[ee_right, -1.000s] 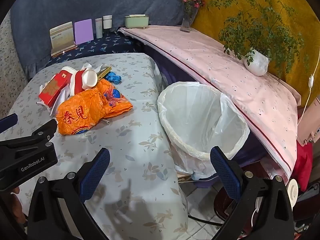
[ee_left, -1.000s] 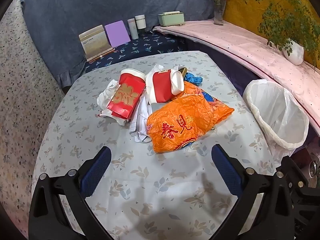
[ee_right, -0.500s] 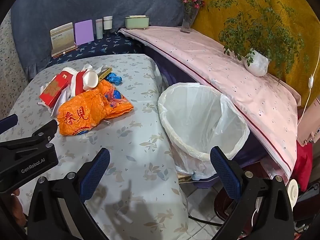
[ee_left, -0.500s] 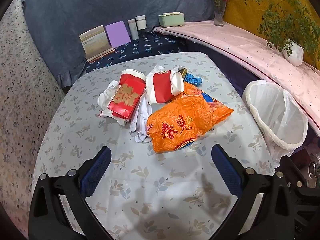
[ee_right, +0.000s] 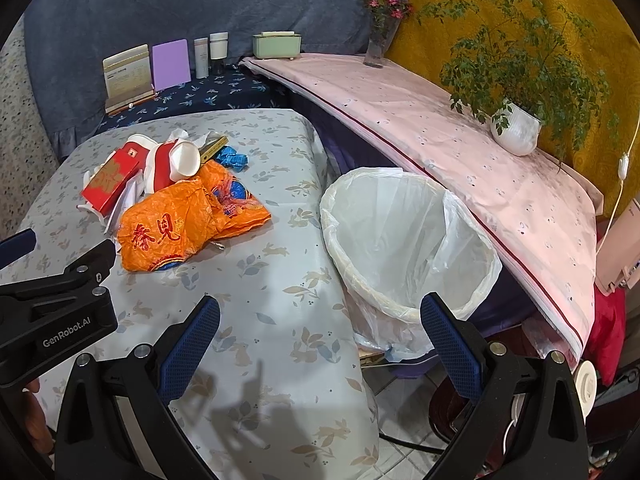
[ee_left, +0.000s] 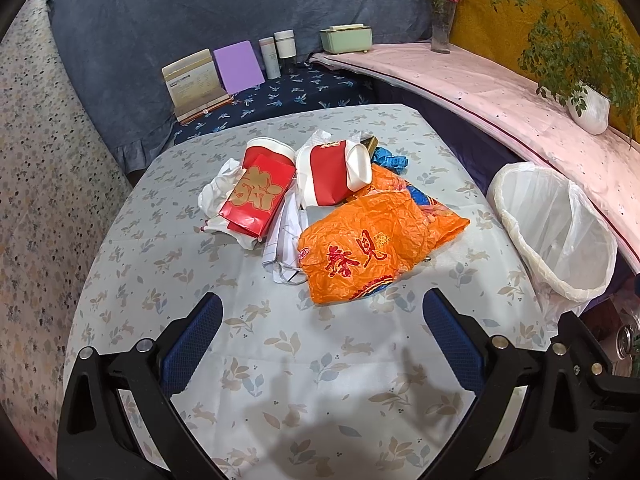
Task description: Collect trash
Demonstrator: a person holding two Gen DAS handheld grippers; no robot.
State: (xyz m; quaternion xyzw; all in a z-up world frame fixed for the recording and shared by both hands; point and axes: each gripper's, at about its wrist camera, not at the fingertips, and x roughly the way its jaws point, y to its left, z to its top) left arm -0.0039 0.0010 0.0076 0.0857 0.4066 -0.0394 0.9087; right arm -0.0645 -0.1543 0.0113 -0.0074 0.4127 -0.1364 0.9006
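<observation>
Nothing has shifted over the last second: left tongs (ee_left: 320, 324) and right tongs (ee_right: 320, 326) both still hover spread and empty, so collecting has not started. Trash pile sits mid-table at 12 o'clock of the left tongs: one crumpled orange plastic bag (ee_left: 372, 240), one red cardboard box (ee_left: 258, 194), two red-and-white paper cups (ee_left: 332, 172), one blue wrapper (ee_left: 390, 158). One white-lined wicker trash bin (ee_right: 404, 240) stands beside the floral-cloth table (ee_left: 280, 360) at 3 o'clock.

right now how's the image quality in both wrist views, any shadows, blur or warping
Left wrist view: sharp, evenly lit, with soft shadows of the open left gripper on the tablecloth; fisheye bends the pink shelf and blackens the corners. Right wrist view: equally sharp, similar shadows under the open right gripper, mild sheen on the bin liner, the same edge curving.
</observation>
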